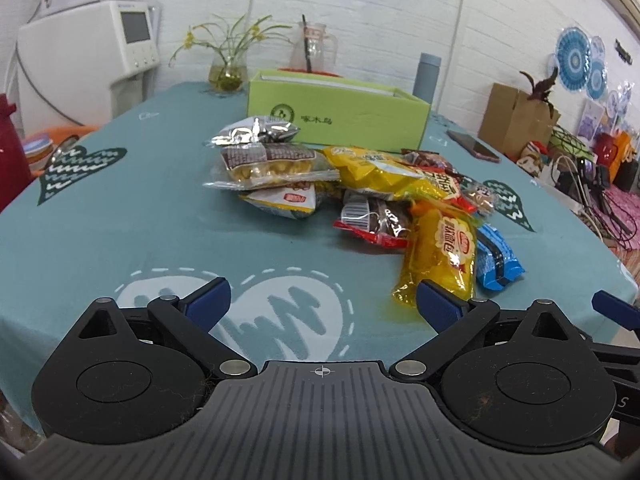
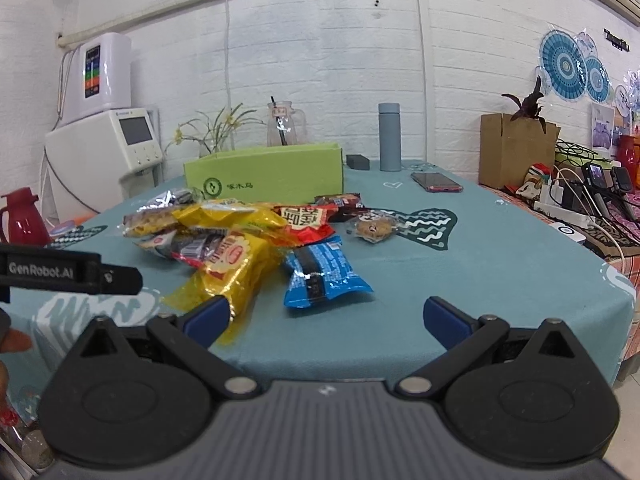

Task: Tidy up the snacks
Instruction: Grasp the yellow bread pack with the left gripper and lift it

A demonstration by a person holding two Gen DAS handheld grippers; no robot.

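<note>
the snacks (image 1: 360,188) lay heaped mid-tabletop (image 1: 120,220), just in front of the open green box (image 1: 336,114), likely their destination. both grippers hung back at the near edge, the left gripper (image 1: 323,304) and right gripper (image 2: 327,316) each spread wide and holding nothing. the yellow packet (image 2: 232,268) and blue packet (image 2: 320,276) sat nearest, loose at the heap's fringe. bare cloth lay to either side, giving free approach; the phone (image 2: 436,182) sat well apart.
</note>
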